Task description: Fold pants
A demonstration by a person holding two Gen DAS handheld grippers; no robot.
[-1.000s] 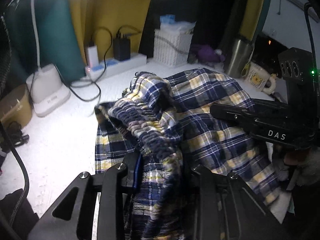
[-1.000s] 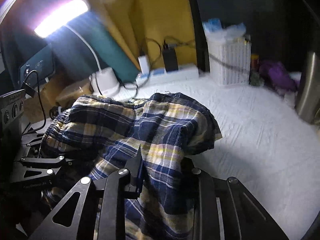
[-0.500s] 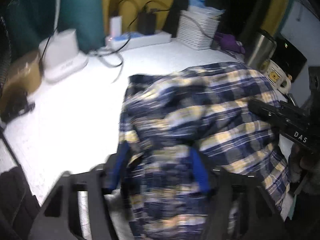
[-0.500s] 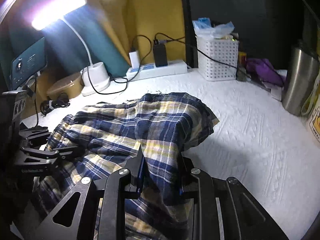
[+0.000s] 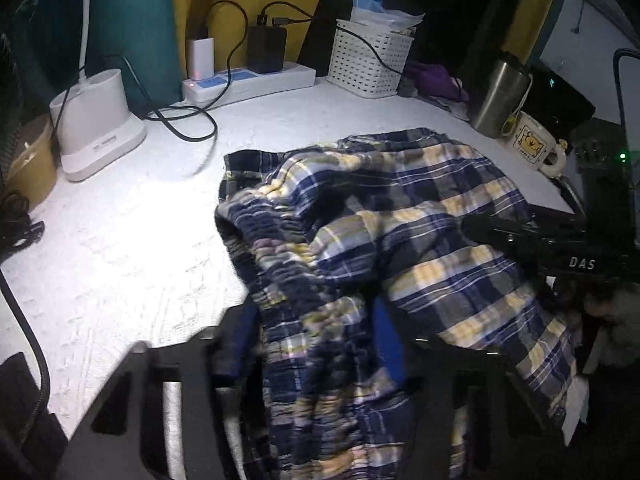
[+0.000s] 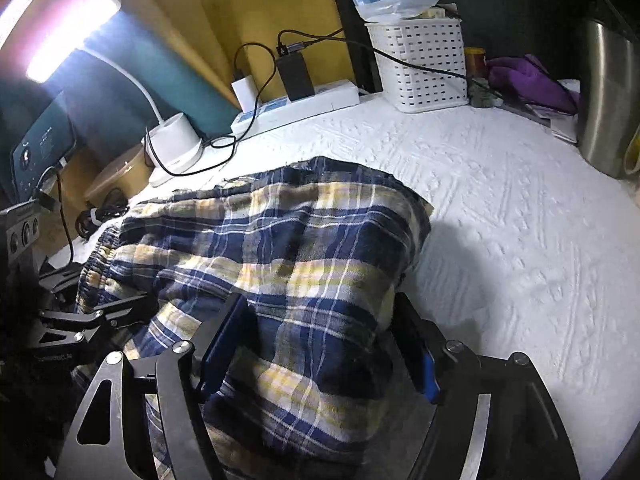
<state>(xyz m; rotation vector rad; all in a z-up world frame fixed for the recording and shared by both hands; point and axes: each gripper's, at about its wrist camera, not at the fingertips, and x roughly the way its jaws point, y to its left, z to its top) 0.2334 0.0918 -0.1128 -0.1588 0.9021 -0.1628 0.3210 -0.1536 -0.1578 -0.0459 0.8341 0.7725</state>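
left tool (image 5: pixel 316 344) jaws closing | right tool (image 6: pixel 320 344) jaws opening

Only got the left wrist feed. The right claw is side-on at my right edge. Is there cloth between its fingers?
Observer: Yes. In the right wrist view the right claw has its jaws opening, with a fold of the plaid pants draped between them.
Operator: Where's the glare coming from? I only see a lamp base.
Observer: The lamp head is lit, high on the left above the white lamp base.
Operator: Anything hidden beside the basket?
Observer: A small amber jar stands between the white basket and the purple cloth.
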